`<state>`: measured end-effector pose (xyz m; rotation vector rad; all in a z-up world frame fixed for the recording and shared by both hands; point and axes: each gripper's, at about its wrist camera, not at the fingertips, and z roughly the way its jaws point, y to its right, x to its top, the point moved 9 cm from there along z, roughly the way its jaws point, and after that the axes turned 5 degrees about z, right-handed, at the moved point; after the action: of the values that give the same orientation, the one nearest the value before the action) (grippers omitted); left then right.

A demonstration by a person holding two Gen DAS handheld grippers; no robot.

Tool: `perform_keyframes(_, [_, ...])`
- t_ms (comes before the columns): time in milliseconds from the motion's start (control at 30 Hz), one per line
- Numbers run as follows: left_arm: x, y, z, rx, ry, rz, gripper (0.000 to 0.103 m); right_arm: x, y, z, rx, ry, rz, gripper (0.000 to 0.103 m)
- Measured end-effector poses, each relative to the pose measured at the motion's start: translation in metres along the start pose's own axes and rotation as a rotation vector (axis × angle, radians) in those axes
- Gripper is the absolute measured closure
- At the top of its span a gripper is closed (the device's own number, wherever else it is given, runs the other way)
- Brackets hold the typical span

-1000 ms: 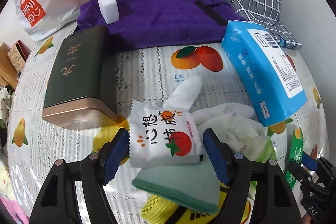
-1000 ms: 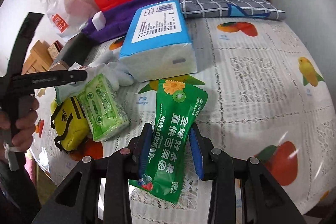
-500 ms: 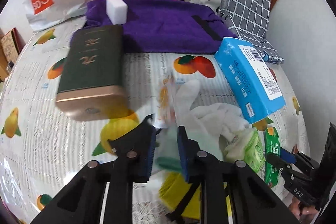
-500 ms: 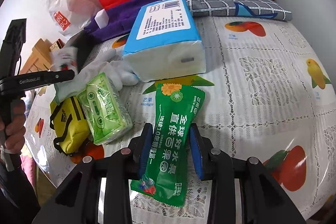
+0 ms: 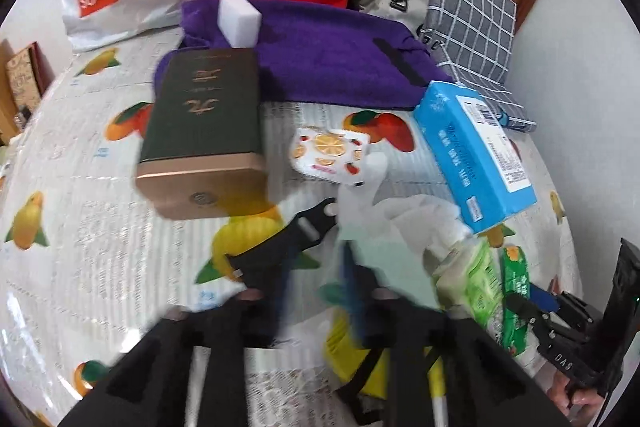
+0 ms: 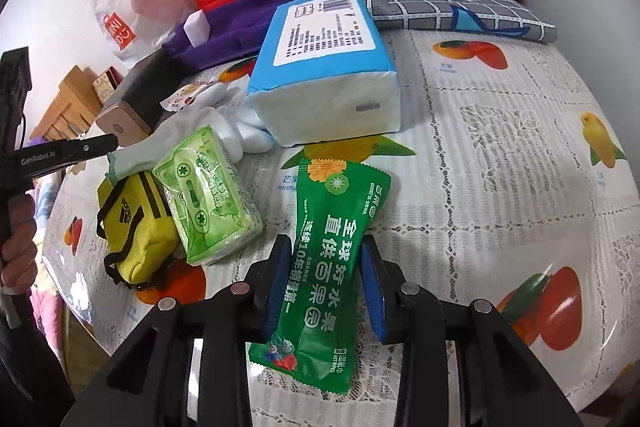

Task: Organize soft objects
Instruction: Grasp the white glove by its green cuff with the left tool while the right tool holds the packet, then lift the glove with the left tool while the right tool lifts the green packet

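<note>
Right claw gripping the wet-wipes pack; left claw empty over the pile.

My right gripper (image 6: 324, 287) is clamped on the long green foil wet-wipes pack (image 6: 334, 255), blue pads pressed against both its edges, over the fruit-print plastic tablecloth (image 6: 500, 131). My left gripper (image 5: 316, 279) shows blurred; its jaws have just been opening and nothing sits between them. The small white fruit-print sachet (image 5: 330, 157) lies flat on the cloth, just beside the dark green box with a gold end (image 5: 204, 135). White cloth gloves (image 6: 236, 125) lie against the blue tissue pack (image 6: 324, 67). A green cassette-print tissue packet (image 6: 206, 191) leans on the yellow zip pouch (image 6: 132, 227).
</note>
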<state>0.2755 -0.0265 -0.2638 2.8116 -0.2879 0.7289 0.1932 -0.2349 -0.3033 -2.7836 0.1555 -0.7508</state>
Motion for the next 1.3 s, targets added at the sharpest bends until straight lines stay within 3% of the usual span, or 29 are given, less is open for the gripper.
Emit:
perform_keyframes(133, [0.002,0.009,0.006,-0.026,-0.007,0.005,0.05,0.003,0.003,-0.003,-0.003,0.007,-0.002,0.068])
perform_keyframes(200, [0.0,0.013,0.014,-0.032,-0.033,0.012,0.039,0.003,0.003,-0.003,0.001,0.008,-0.006,0.068])
perform_keyframes(333, [-0.005,0.028,0.035,-0.021,-0.087,0.06,0.04,0.003,0.005,0.004,0.003,-0.005,0.007,0.068])
perform_keyframes(367, [-0.006,0.032,0.039,-0.021,-0.094,0.074,0.047,0.002,0.004,0.006,0.003,-0.005,0.004,0.068])
perform_keyframes(400, [-0.007,0.035,0.042,-0.02,-0.092,0.084,0.061,0.002,0.004,0.006,0.003,-0.002,0.0,0.068])
perform_keyframes(433, [-0.008,0.037,0.044,-0.017,-0.091,0.09,0.067,0.002,0.004,0.006,0.004,-0.002,-0.003,0.068])
perform_keyframes(500, [-0.007,0.039,0.043,-0.03,-0.08,0.1,0.091,0.003,0.005,0.005,0.01,-0.003,0.004,0.068])
perform_keyframes(900, [-0.019,-0.01,-0.019,-0.05,0.035,-0.018,0.092,0.005,0.0,-0.002,0.002,0.022,-0.004,0.07])
perform_keyframes(1300, [-0.065,-0.069,-0.049,0.018,0.035,-0.149,0.093,0.01,-0.006,-0.026,-0.008,0.061,0.01,0.07])
